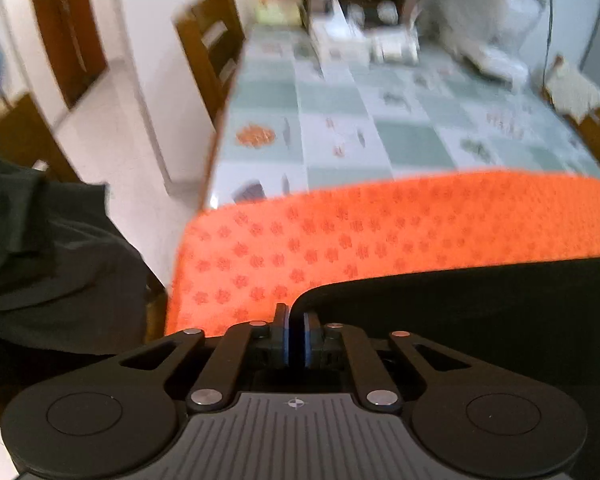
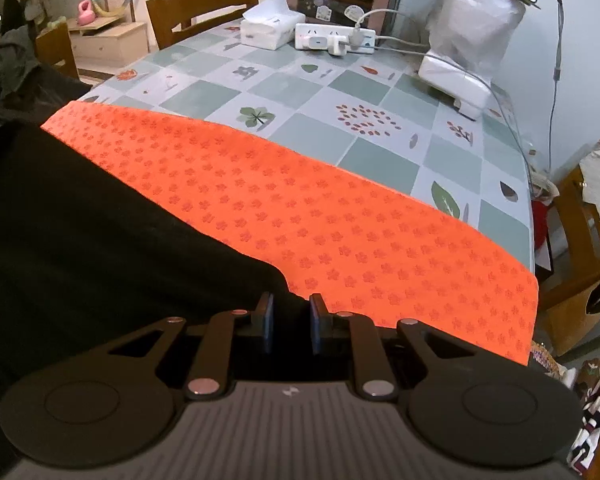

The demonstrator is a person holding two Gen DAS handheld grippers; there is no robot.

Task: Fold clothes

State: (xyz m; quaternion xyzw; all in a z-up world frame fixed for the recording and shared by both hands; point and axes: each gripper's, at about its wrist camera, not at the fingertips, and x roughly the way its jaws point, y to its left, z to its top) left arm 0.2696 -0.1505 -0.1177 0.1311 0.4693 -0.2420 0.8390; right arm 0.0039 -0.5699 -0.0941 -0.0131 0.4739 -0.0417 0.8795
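left gripper (image 1: pixel 296 334): jaws basically pinched together on the near-left edge of the black garment (image 1: pixel 480 312)
right gripper (image 2: pixel 291 326): narrow gap, dark cloth between the pads, can't tell if it's really clamped
garment: lies flat on the orange mat (image 2: pixel 320 208), long axis running hand to hand
table (image 2: pixel 380 96): bare tiles beyond, the way I'd guess the fold goes

Worktop (image 2: pixel 204 92) under a green-and-white checked cloth printed with leaves. On its far part: white tissue box (image 2: pixel 266 30), white power strip (image 2: pixel 334 38) with plugs beside the box, white appliance (image 2: pixel 454 80) right of the strip. Brown wooden chair (image 2: pixel 202 10) behind the worktop's far edge.
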